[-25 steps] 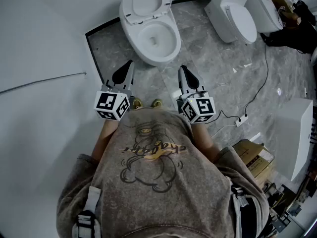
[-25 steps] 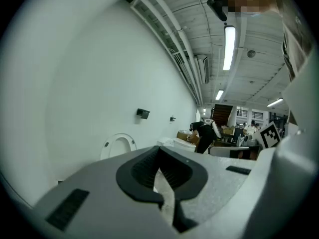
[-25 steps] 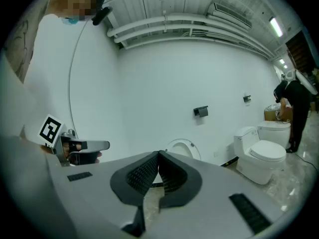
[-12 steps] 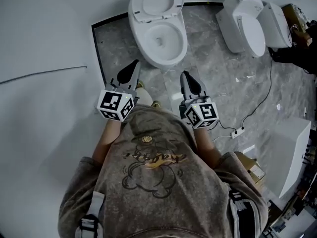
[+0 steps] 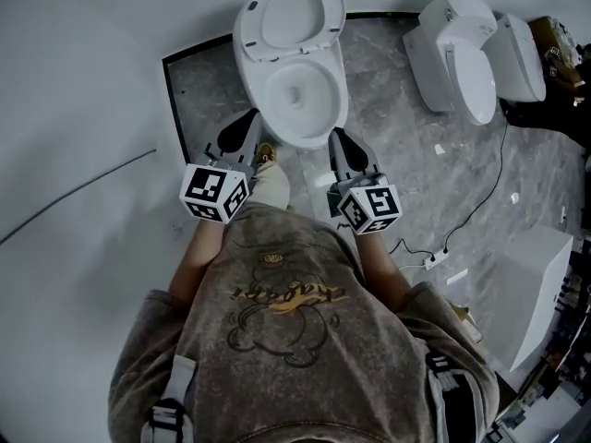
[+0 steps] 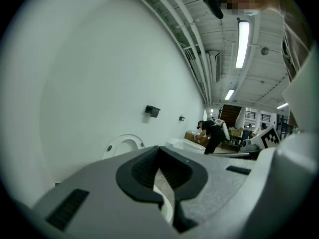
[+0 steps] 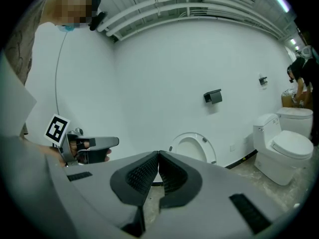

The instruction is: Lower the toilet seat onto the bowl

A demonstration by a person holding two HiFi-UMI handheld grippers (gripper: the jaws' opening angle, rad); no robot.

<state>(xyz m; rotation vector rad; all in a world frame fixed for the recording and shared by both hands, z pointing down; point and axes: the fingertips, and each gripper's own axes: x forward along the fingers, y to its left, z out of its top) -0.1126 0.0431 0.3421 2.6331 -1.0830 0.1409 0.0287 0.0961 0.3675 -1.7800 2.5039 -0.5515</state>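
A white toilet stands before me with its bowl [image 5: 277,123] uncovered and its seat [image 5: 247,26] raised against the wall. My left gripper [image 5: 249,118] is shut and empty, just left of the bowl's front rim. My right gripper [image 5: 337,137] is shut and empty too, at the rim's front right. Neither touches the toilet. In the left gripper view the jaws [image 6: 159,151] meet, with the upright seat [image 6: 125,136] beyond them. The right gripper view shows its jaws [image 7: 158,156] pressed together, the seat [image 7: 192,135] ahead and the left gripper [image 7: 92,146] off to the left.
Two more white toilets [image 5: 462,63] [image 5: 517,53] stand to the right, one of them as a toilet [image 7: 284,148] in the right gripper view. A cable runs to a power strip [image 5: 434,258] on the grey floor. A white box [image 5: 536,284] is at right. A white wall [image 5: 83,109] closes the left.
The person has stepped forward: the toilet is nearer and both grippers have come from well short of the bowl to beside its front rim. Both stay shut.
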